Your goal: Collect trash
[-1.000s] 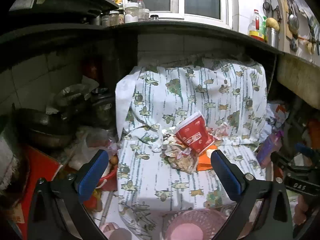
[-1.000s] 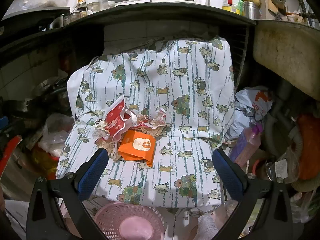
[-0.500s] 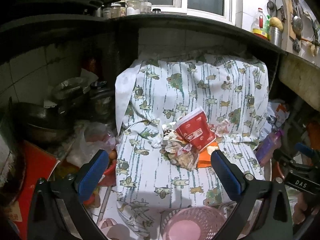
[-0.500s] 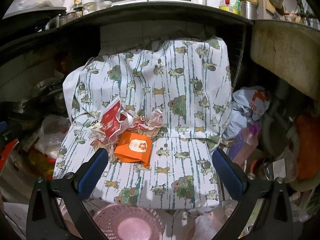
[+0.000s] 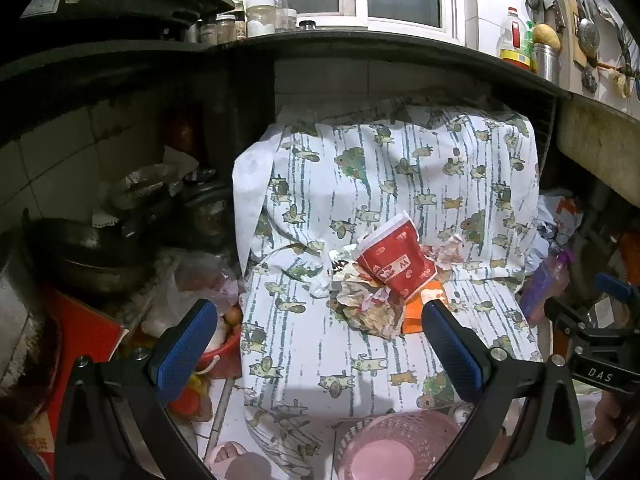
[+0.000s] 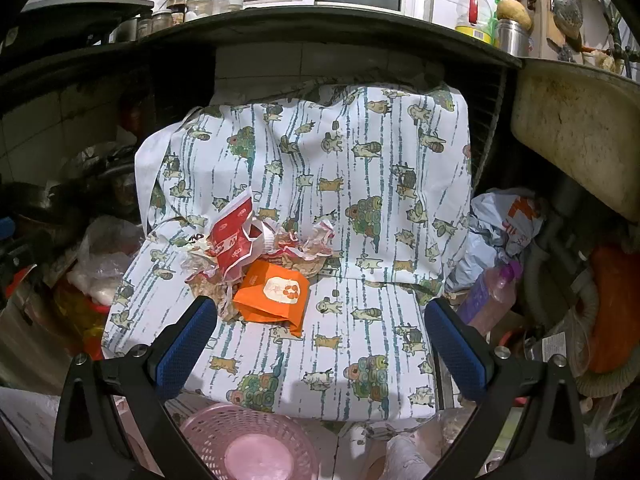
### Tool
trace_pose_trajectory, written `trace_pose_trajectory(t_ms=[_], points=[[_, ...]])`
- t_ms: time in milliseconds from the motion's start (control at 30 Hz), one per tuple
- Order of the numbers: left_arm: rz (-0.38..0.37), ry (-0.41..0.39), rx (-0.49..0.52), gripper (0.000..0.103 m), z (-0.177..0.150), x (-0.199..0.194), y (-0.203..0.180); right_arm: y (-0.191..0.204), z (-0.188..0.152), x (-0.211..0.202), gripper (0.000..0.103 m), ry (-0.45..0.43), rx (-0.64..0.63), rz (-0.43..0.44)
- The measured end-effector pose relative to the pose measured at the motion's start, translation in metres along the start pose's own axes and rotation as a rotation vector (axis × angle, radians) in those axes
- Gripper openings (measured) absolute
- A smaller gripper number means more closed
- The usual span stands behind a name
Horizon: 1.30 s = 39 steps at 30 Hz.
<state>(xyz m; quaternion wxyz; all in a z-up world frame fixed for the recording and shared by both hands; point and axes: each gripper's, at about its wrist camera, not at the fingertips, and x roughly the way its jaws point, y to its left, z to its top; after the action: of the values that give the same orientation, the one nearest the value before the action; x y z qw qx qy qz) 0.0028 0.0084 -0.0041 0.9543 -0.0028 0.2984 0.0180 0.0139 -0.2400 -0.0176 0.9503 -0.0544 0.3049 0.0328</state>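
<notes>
A pile of trash lies on a chair covered with a cartoon-print cloth (image 5: 400,184) (image 6: 360,184). It holds a red paper carton (image 5: 394,266) (image 6: 234,240), an orange packet (image 6: 274,294) (image 5: 416,316) and crumpled wrappers (image 5: 370,312) (image 6: 304,246). A pink mesh basket (image 5: 394,446) (image 6: 248,442) stands on the floor below the seat's front edge. My left gripper (image 5: 320,340) is open and empty, short of the pile. My right gripper (image 6: 320,342) is open and empty, just in front of the orange packet.
Pots and plastic bags (image 5: 100,248) crowd the left of the chair. A purple bottle (image 6: 490,296) and a grey bag (image 6: 504,224) sit on its right. A dark counter (image 6: 320,32) with jars overhangs the chair back. The right gripper shows in the left wrist view (image 5: 600,336).
Both cameras have drawn back and risen slightly, so the chair and trash pile sit a little farther away. Both grippers stay open and empty.
</notes>
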Motion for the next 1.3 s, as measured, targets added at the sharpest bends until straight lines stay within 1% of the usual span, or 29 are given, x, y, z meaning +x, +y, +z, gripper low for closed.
trace_pose_trajectory(t_ms=[167, 500, 533, 733, 900, 1000, 1133, 1300], points=[[-0.004, 0.002, -0.020, 0.103, 0.0000, 0.0011, 0.0051, -0.0032, 0.0002, 0.0017, 0.103, 0.012, 0.024, 0.005], [0.007, -0.007, 0.012, 0.103, 0.0011, 0.0002, 0.0051, -0.0047, 0.0019, 0.0009, 0.103, 0.002, 0.019, -0.003], [0.010, -0.007, 0.012, 0.103, 0.0012, -0.0026, -0.0010, -0.0044, 0.0022, 0.0008, 0.103, 0.001, 0.017, -0.003], [0.011, -0.007, 0.003, 0.103, 0.0013, -0.0028, -0.0012, -0.0037, 0.0027, 0.0020, 0.103, 0.014, 0.010, 0.000], [0.013, -0.009, 0.002, 0.103, 0.0018, -0.0023, 0.0001, -0.0044, 0.0030, -0.0003, 0.103, -0.004, 0.012, 0.002], [0.017, -0.027, -0.012, 0.103, 0.0028, -0.0059, 0.0011, -0.0040, 0.0015, -0.0007, 0.103, 0.002, 0.012, 0.000], [0.024, -0.050, -0.015, 0.103, 0.0047, -0.0089, 0.0017, -0.0027, -0.0006, 0.0002, 0.103, 0.017, 0.014, 0.036], [0.027, -0.044, -0.024, 0.103, 0.0060, -0.0076, 0.0076, -0.0014, -0.0014, -0.0014, 0.103, 0.014, 0.003, 0.055]])
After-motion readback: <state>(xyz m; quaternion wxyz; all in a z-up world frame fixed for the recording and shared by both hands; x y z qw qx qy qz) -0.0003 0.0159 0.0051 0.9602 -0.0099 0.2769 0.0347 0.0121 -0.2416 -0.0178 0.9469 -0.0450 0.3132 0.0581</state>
